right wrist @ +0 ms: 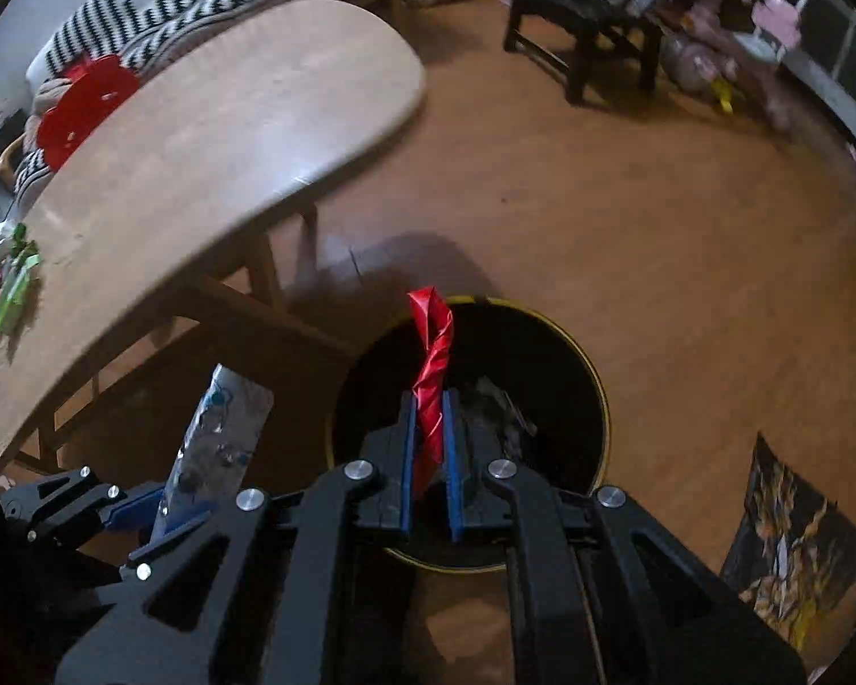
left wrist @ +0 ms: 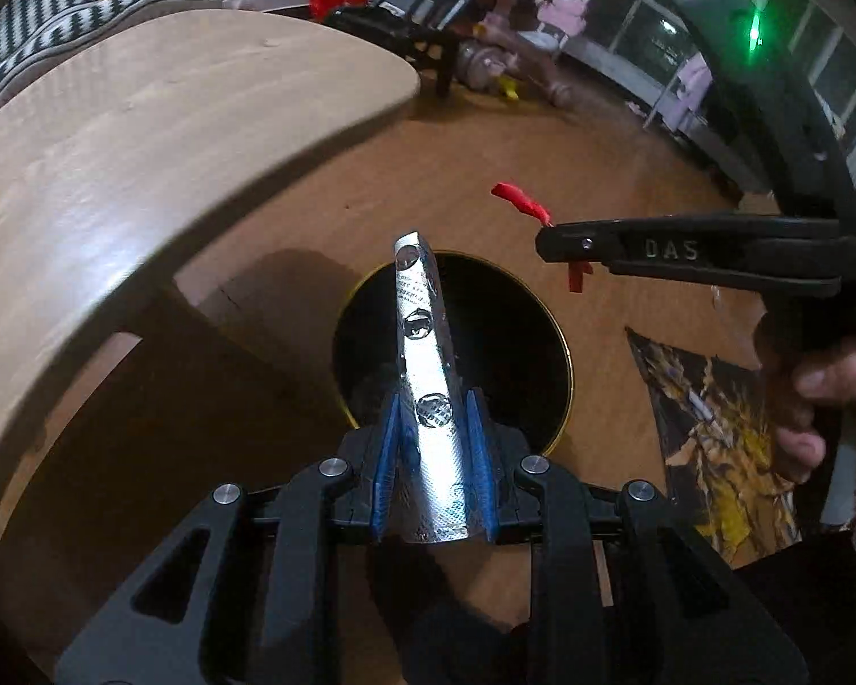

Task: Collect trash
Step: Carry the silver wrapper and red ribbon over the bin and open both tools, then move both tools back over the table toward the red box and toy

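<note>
While its blue-padded jaws are clenched on a silver blister pack point(left wrist: 428, 394), the left gripper point(left wrist: 432, 434) sits at the lower centre of the left wrist view, and the foil strip stands up from between the pads with its free end crossing the upper rim of a round black trash bin point(left wrist: 502, 342). That bin, edged with a thin gold rim, lies on the floor directly behind the strip, its dark mouth open to the camera.

At the right of the same view the right gripper point(left wrist: 548, 240) reaches in from the side, its jaws pinched on a twisted red wrapper point(left wrist: 519, 200) whose ends stick out above and below the tips.

Seen from the right wrist camera, the right gripper point(right wrist: 429, 428) grips the red wrapper point(right wrist: 431, 365) at bottom centre, and the twist rises over the mouth of the trash bin point(right wrist: 542, 354), where some crumpled grey scraps point(right wrist: 496, 405) lie inside. The left gripper point(right wrist: 160, 505) shows at lower left with the blister pack point(right wrist: 222, 428) leaning up beside the bin's left edge.

A wooden table point(left wrist: 171, 131) fills the upper left, a dark printed sheet point(left wrist: 719, 445) lies on the floor point(right wrist: 656, 228) at lower right, and a black stool point(right wrist: 582, 28) stands near the top.
</note>
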### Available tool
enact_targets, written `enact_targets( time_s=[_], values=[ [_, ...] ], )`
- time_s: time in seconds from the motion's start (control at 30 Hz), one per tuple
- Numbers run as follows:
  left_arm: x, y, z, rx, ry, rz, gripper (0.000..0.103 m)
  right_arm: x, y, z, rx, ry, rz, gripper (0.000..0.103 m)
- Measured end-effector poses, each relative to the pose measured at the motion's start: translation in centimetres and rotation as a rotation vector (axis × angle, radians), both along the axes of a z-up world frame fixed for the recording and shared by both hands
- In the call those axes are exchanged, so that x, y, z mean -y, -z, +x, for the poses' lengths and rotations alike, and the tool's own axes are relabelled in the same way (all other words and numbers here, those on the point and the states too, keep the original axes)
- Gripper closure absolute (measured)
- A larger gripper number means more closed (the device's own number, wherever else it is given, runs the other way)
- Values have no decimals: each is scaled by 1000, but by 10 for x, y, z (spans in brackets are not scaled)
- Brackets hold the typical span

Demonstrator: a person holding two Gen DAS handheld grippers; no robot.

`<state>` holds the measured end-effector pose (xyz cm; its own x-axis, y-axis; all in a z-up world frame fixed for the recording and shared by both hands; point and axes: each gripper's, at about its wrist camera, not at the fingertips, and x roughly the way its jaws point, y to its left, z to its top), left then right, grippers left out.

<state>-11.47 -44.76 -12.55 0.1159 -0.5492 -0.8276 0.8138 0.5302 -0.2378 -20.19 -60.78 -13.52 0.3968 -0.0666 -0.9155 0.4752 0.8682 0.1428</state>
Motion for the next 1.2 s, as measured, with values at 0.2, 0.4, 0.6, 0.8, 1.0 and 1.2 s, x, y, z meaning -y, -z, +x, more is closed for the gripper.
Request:
enact_targets(
  time_s=[0.2,0.4,0.6,0.8,1.0,1.2],
  values=[
    [14,20,-2,-14,-7,32,80,11,7,-3,-6,27,27,93],
    [34,26,2,-15,16,31,77,11,7,8,-17,22,30,93],
    [43,29,5,-7,28,37,49,14,1,10,-9,44,-13,31],
    [6,-11,23,15,-13,-29,27,-9,-41,29,86,14,-57,31],
    [-87,-73,64,134,-181,-82,12,-83,-95,81,209,-133,-81,27],
    [-213,-112,113,234,-409,-66,12,-184,-140,149,300,-297,-59,23]
  ],
)
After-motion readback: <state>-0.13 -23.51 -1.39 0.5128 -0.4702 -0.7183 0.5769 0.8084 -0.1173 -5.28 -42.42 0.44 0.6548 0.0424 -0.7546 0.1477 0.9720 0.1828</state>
